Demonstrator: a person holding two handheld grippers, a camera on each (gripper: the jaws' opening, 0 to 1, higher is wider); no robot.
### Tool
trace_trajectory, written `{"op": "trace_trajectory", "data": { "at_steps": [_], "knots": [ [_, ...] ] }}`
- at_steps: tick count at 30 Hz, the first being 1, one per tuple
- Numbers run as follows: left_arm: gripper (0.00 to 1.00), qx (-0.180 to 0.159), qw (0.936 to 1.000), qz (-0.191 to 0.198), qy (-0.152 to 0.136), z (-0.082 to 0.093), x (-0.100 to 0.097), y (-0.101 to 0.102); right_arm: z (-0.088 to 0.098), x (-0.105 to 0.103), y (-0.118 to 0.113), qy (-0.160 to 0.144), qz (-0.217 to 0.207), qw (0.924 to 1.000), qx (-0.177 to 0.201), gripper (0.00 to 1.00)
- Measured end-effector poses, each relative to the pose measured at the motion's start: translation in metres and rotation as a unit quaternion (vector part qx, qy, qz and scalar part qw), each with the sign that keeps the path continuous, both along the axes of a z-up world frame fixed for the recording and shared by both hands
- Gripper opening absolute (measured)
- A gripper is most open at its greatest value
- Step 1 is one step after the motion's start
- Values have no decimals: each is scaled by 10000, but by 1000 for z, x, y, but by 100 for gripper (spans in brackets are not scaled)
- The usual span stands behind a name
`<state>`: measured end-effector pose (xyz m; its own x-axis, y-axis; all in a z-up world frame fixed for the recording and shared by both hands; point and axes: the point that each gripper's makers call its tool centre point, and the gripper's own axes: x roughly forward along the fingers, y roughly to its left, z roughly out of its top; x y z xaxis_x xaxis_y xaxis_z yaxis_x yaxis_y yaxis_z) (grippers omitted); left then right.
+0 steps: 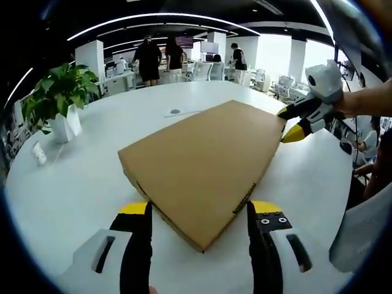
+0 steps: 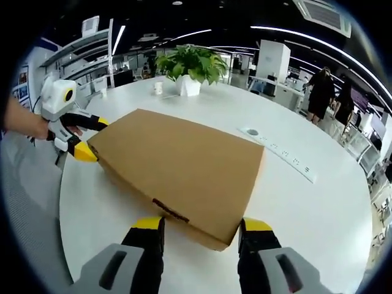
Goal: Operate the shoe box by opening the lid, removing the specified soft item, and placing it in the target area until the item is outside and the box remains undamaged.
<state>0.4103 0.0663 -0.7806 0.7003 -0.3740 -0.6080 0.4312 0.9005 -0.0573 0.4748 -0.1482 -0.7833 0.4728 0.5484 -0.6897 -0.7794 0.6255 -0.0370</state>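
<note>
A flat brown cardboard shoe box (image 1: 205, 159) lies closed on the round white table (image 1: 73, 190). My left gripper (image 1: 199, 208) is open, and its black, yellow-tipped jaws straddle the box's near corner. My right gripper (image 1: 293, 122) comes in from the right, held by a hand, with its yellow tips spread at the box's far right corner. In the right gripper view the same box (image 2: 177, 165) has its near corner between the open jaws of my right gripper (image 2: 202, 223). My left gripper (image 2: 86, 138) sits at the box's left corner. The lid is down and the box's contents are hidden.
A potted green plant (image 1: 61, 98) (image 2: 190, 64) stands near the table edge, with a small white cup (image 2: 158, 87) beside it. A white power strip (image 2: 278, 153) lies on the table past the box. People (image 1: 147, 58) stand among desks and chairs in the background.
</note>
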Motion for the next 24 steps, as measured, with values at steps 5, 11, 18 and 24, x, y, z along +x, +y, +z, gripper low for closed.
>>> {"op": "trace_trajectory", "data": {
  "at_steps": [5, 11, 18, 24],
  "knots": [
    [64, 28, 10000, -55, 51, -1, 1, 3, 0, -3, 3, -15, -69, 10000, 23, 45],
    [64, 53, 9998, -138, 98, 0, 1, 9, 0, -7, 7, -28, -167, 9998, 45, 45],
    [64, 93, 9995, -251, 156, 0, 3, 15, 0, -11, 13, -34, -273, 9996, 35, 44],
    [64, 120, 9991, -348, 191, 0, 3, 22, 0, -16, 19, -44, -380, 9993, 34, 44]
  ]
}}
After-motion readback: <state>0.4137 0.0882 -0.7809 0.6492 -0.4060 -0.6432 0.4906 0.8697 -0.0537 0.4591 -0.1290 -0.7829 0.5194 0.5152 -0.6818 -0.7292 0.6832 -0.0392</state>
